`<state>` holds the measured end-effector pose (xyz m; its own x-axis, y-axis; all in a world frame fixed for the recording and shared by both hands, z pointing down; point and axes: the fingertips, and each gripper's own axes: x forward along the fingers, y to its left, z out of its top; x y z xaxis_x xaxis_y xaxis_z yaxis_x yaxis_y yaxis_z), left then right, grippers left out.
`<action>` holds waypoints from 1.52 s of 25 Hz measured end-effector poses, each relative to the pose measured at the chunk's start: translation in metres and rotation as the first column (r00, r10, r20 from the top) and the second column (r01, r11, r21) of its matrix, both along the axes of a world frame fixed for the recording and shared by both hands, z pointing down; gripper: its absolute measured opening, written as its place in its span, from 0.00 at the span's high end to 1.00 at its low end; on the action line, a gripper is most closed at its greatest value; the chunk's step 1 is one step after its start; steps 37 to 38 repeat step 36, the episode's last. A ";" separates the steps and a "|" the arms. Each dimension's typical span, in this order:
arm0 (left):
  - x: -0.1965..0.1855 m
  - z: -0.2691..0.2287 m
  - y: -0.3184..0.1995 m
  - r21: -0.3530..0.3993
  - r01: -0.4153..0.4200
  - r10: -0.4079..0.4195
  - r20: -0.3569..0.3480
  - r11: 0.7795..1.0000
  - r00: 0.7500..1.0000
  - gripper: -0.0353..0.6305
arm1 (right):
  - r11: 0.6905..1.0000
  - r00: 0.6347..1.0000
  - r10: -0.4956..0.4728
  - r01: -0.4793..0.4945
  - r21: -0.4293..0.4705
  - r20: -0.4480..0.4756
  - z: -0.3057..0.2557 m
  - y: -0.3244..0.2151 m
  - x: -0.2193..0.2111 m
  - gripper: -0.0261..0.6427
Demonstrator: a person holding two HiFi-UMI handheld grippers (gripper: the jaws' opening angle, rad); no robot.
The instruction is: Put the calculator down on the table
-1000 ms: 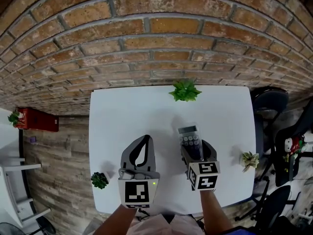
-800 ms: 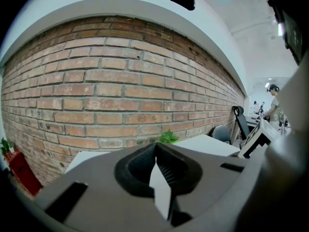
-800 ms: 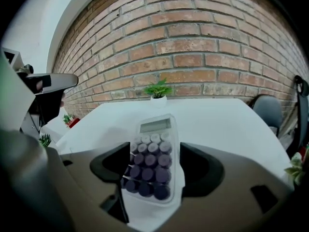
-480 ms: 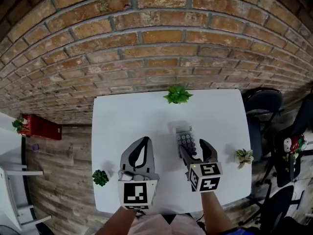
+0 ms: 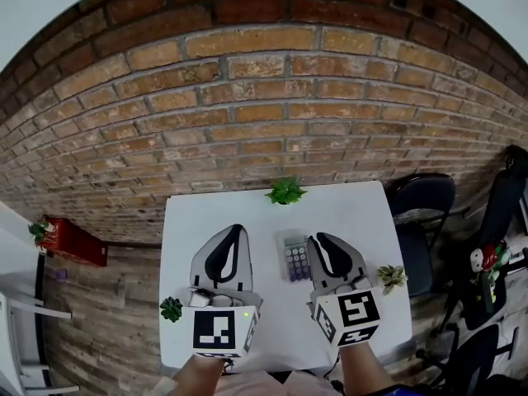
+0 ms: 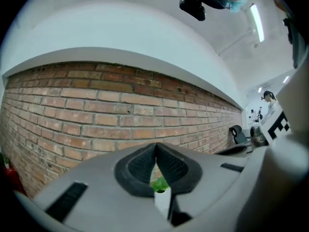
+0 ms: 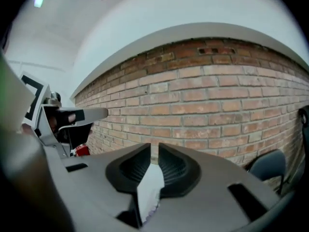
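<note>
The calculator (image 5: 294,258), grey with dark keys, lies flat on the white table (image 5: 355,213) between my two grippers, and nothing touches it. My right gripper (image 5: 318,239) hovers just right of it, raised above the table. Its jaws have just been closing, with only a thin slit and nothing between them (image 7: 154,148). My left gripper (image 5: 234,229) is raised left of the calculator, its tips together and holding nothing (image 6: 155,146). Both gripper views look at the brick wall.
A small green plant (image 5: 285,191) stands at the table's far edge. Another plant (image 5: 171,308) sits at the near left corner and a pale one (image 5: 390,277) at the right edge. Dark chairs (image 5: 421,200) stand to the right. A red box (image 5: 70,238) is on the floor at left.
The right gripper let go of the calculator, which now lies on the table. Both grippers rose and the right jaws narrowed. The view tilted up the wall.
</note>
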<state>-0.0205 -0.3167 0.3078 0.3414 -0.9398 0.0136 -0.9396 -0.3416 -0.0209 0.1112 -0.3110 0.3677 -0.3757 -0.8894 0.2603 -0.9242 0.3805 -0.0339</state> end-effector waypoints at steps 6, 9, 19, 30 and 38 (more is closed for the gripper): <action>0.004 -0.038 0.007 0.067 -0.004 0.005 -0.002 0.998 1.000 0.93 | 0.993 1.000 -0.020 0.019 0.118 0.000 -0.052 0.005 0.002 0.96; 0.005 -0.043 0.009 0.078 -0.002 0.001 0.002 0.997 1.000 0.93 | 0.991 1.000 -0.017 0.018 0.135 -0.006 -0.059 0.007 0.004 0.96; 0.007 -0.035 0.011 0.058 -0.009 0.009 -0.003 0.998 1.000 0.93 | 0.990 1.000 -0.012 0.011 0.137 0.004 -0.059 0.007 0.005 0.96; 0.011 -0.028 0.008 0.044 -0.027 0.027 -0.002 0.999 1.000 0.93 | 0.993 1.000 -0.001 0.000 0.117 0.006 -0.051 0.005 0.005 0.97; 0.010 -0.026 0.005 0.041 -0.033 0.033 -0.002 0.999 0.999 0.93 | 0.994 1.000 0.006 -0.006 0.114 0.003 -0.050 0.002 0.004 0.96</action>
